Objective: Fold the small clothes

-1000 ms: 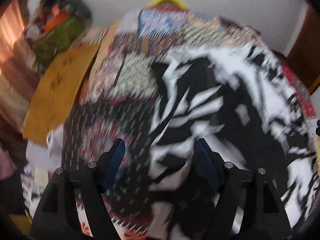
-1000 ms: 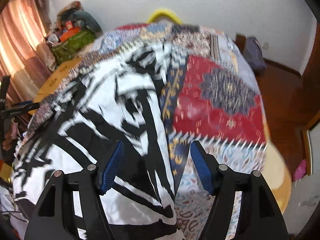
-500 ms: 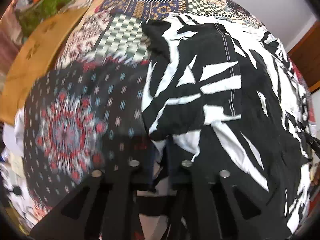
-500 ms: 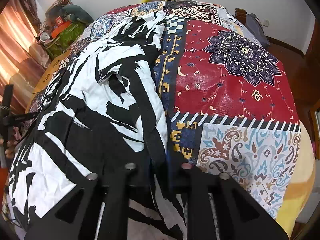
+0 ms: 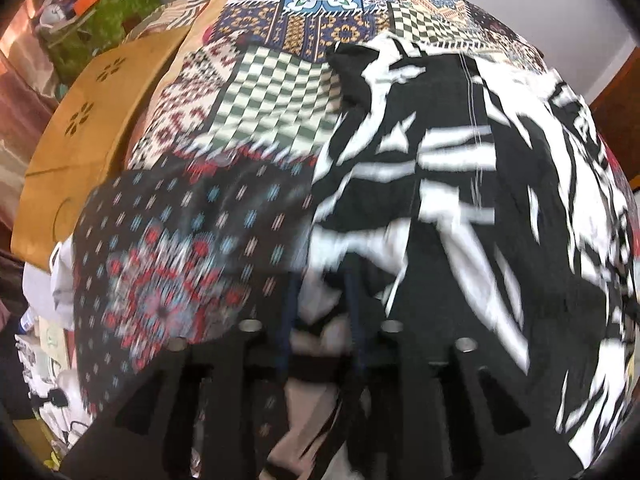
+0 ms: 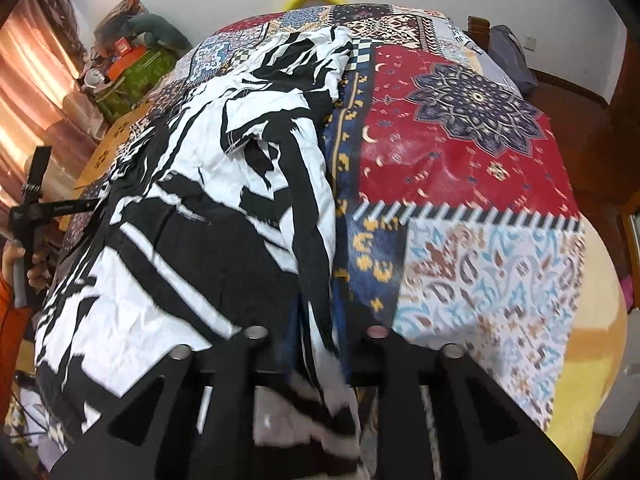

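Note:
A black-and-white patterned garment (image 5: pixel 460 184) lies spread over the patchwork bedspread (image 5: pixel 192 248). My left gripper (image 5: pixel 320 284) points steeply down at the garment's near left edge. Its jaws are opening, and a bunch of the cloth still sits loosely in the gap between them. In the right wrist view the same garment (image 6: pixel 224 208) covers the left half of the bedspread (image 6: pixel 460 160). My right gripper (image 6: pixel 320 312) is at the garment's near right edge. Its jaws are opening too, with the hem hanging between the blue pads (image 6: pixel 294 320).
A tan board with cut-out flowers (image 5: pixel 92 128) leans at the bed's left side, with green bags (image 5: pixel 104 28) behind it. A hand on a black handle (image 6: pixel 24 256) shows at the left edge. A grey bag (image 6: pixel 512 60) and wooden floor lie beyond the bed's right side.
Both grippers came down wide onto the garment's near edge, closed almost fully on the cloth half a second ago, and now stand a little apart again.

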`<act>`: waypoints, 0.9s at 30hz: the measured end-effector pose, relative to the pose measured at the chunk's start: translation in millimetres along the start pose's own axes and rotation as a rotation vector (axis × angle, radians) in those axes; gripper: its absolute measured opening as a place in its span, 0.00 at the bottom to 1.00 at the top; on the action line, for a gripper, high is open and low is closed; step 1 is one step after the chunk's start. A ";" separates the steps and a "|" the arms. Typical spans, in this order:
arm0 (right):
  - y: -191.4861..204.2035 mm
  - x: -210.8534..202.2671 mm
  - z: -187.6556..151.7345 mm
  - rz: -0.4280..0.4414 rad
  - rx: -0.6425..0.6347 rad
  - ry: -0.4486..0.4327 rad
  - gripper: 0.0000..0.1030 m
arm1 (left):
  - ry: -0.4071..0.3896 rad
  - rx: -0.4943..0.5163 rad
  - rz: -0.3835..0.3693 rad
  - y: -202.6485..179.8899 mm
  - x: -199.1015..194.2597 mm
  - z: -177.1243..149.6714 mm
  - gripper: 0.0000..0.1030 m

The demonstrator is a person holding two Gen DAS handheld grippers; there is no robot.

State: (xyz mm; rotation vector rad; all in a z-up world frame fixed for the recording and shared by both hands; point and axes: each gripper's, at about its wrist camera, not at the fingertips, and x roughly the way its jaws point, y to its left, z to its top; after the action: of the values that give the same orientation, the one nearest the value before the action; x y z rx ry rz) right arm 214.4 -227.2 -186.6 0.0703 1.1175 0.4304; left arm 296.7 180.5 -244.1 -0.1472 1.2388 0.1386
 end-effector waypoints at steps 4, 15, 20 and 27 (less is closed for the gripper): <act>-5.0 -9.8 -16.9 -0.017 -0.002 0.017 0.28 | 0.031 0.010 -0.008 13.0 -8.6 -35.8 0.40; -20.3 -23.8 -60.8 -0.027 0.035 0.060 0.34 | 0.048 -0.018 -0.023 50.0 -45.4 -119.8 0.56; -22.3 -30.3 -74.2 -0.005 0.068 0.056 0.35 | 0.040 -0.056 -0.041 59.9 -61.6 -145.9 0.60; -23.6 -32.0 -84.4 0.039 0.104 0.052 0.35 | 0.019 -0.103 -0.108 70.2 -68.3 -163.2 0.59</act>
State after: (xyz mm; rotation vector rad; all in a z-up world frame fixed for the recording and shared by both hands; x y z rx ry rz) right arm 135.4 -274.0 -203.1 0.1735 1.1914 0.4105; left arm 110.2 217.3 -233.9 -0.3050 1.2405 0.1079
